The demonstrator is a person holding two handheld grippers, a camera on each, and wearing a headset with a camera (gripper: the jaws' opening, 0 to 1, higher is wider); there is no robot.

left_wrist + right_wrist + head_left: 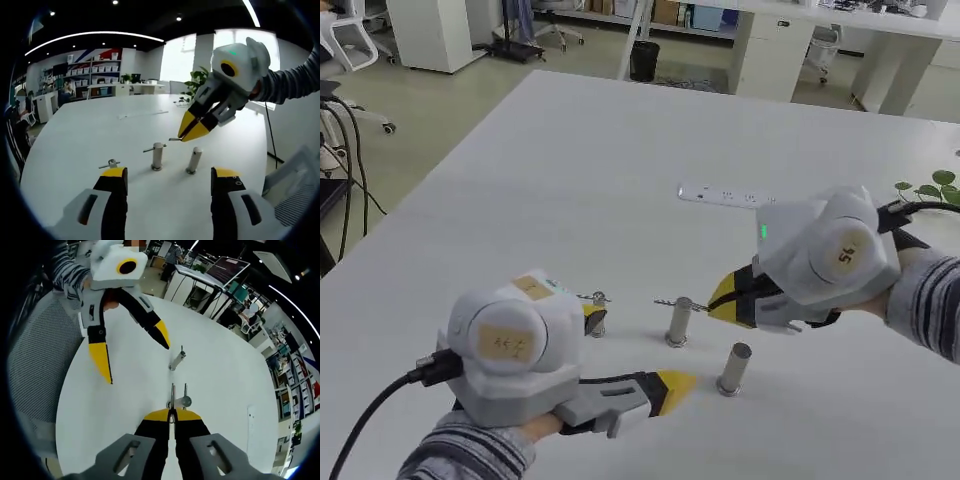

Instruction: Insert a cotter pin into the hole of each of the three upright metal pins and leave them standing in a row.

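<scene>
A white tabletop (570,180) carries three short metal pins standing upright in a loose row.

The right hand-held gripper (715,305) comes in from the right. Its yellow-tipped jaws are pressed together on the end of a thin cotter pin (672,302). The cotter pin lies level and passes through the top of the middle metal pin (678,323), sticking out on that pin's left side. In the right gripper view, the closed jaw tips sit just beside the head of this pin.

The left metal pin (597,322) has a second cotter pin (592,297) across its top. The right metal pin (733,368) stands nearest the person with nothing through it.

The left hand-held gripper (635,350) is held low at the near edge, its jaws spread wide apart and gripping nothing. One jaw tip is in front of the left metal pin; the other points toward the right metal pin. Whether the first tip touches the pin cannot be told.

A white power strip (725,196) lies farther back on the tabletop.
</scene>
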